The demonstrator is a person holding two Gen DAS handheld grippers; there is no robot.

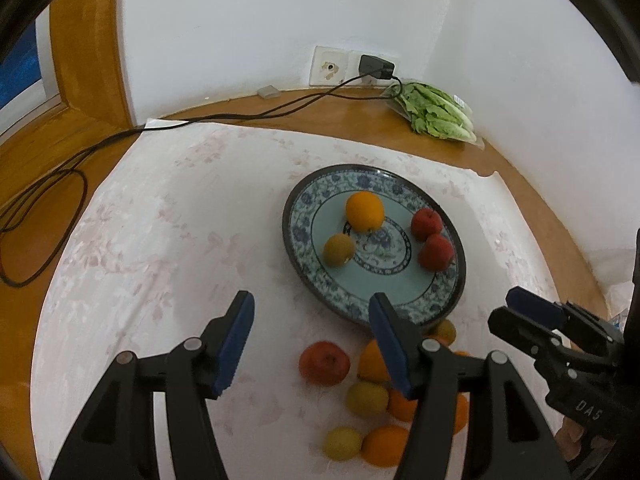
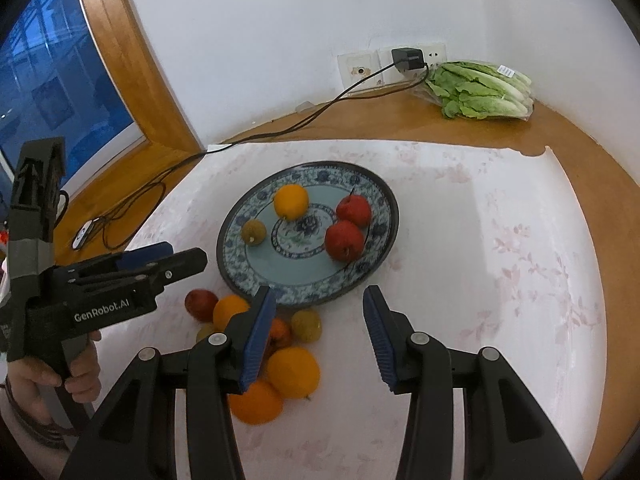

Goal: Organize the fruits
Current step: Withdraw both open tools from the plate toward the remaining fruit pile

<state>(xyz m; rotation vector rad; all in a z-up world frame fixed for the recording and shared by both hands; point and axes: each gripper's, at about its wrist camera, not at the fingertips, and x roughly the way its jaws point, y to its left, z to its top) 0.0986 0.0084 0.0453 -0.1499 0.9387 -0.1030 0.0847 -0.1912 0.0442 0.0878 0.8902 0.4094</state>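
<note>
Right wrist view: both tools, left tool (image 2: 176,258) and right tool (image 2: 318,334), stand open and empty. Loose fruits (image 2: 294,372) lie on the bench beside the plate (image 2: 240,276); they look round, firm and slippery, best gripped across the middle.

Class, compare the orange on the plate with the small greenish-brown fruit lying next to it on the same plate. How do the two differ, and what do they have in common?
The orange is bright orange; the small fruit is dull greenish-brown. The orange is clearly larger than the small fruit. The orange sits nearer the wall, the small fruit nearer the plate's left edge. Both are round, rest on the plate, and are untouched by either gripper.
</note>
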